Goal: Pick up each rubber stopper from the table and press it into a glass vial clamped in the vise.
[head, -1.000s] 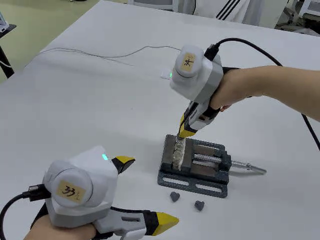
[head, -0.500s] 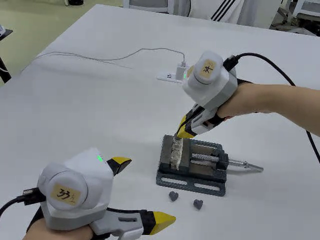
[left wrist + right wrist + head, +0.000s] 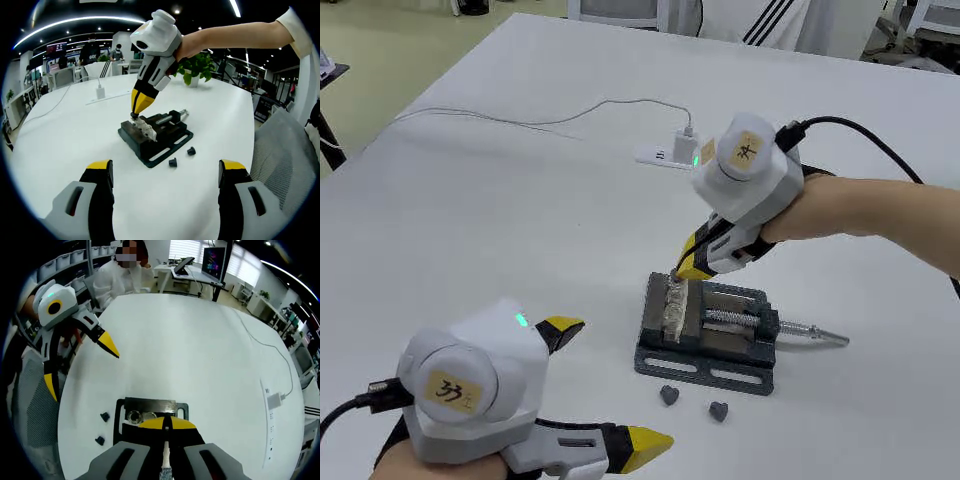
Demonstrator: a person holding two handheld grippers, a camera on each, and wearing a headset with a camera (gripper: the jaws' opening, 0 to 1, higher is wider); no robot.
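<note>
The left gripper [image 3: 608, 385] hangs low over the tabletop [image 3: 500, 220], its jaws spread wide with nothing between them. Ahead of those jaws and slightly to their right lie two loose dark rubber plugs, the nearer stopper [image 3: 669, 395] and the farther stopper [image 3: 719, 410], a little apart from each other. Just beyond them stands the vise [image 3: 720, 340], which clamps a short row of glass vials [image 3: 673, 300] upright.

The right gripper [image 3: 677, 270] points steeply down with its jaws clenched together. Its tips sit right at the end of the row farthest from the left jaws. I cannot tell whether they touch the glass or pinch a stopper. In the right gripper view two open vial mouths [image 3: 141, 416] lie just ahead of those tips.

The stoppers look small, light and soft, and rubber should grip well rather than slip. Each is probably best taken across its wider head, leaving the narrow end free to enter a mouth. The glass is thin and fragile, so the press should go straight down the vial's axis without any sideways lean.
</note>
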